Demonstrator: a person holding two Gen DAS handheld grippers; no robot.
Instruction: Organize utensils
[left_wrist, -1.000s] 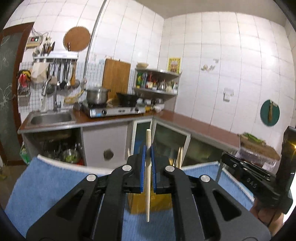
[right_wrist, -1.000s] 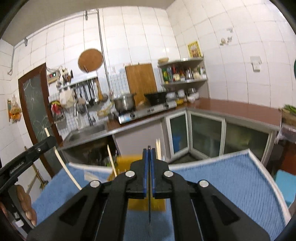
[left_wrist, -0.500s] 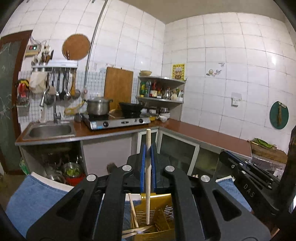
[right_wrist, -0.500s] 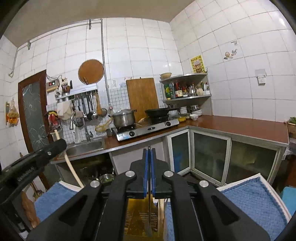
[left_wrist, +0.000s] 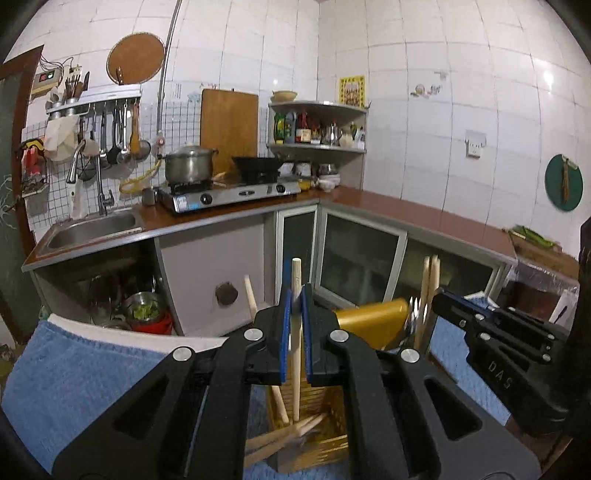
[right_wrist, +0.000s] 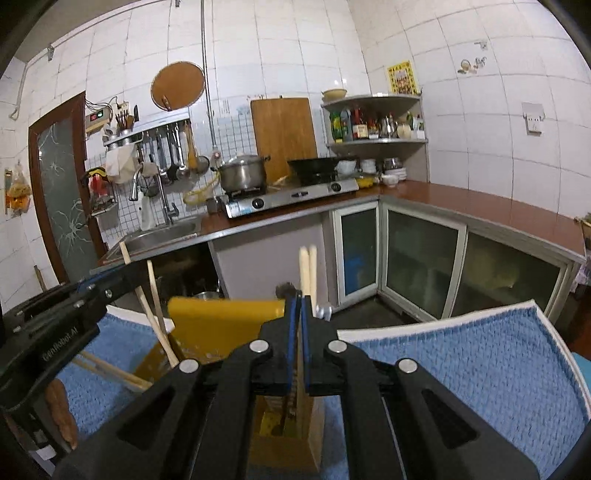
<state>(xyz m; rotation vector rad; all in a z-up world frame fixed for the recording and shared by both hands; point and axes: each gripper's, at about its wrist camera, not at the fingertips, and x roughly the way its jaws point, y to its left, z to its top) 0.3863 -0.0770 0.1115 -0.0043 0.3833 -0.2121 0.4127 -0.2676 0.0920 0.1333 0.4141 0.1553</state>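
A: Two grippers, both clamped?
B: Yes. The left gripper (left_wrist: 294, 314) pinches a wooden chopstick (left_wrist: 295, 354) upright, its lower end inside the yellow utensil holder (left_wrist: 369, 321) on the blue towel (left_wrist: 74, 373).
A: And the right gripper (right_wrist: 296, 321)?
B: Nearly closed on something thin and dark above the same holder; I cannot tell what.

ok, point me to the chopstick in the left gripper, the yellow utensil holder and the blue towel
chopstick (left_wrist: 296, 280): left wrist view, bare shaft above the pads.
yellow utensil holder (right_wrist: 221, 317): right wrist view, back wall.
blue towel (right_wrist: 480, 365): right wrist view, bare right part.
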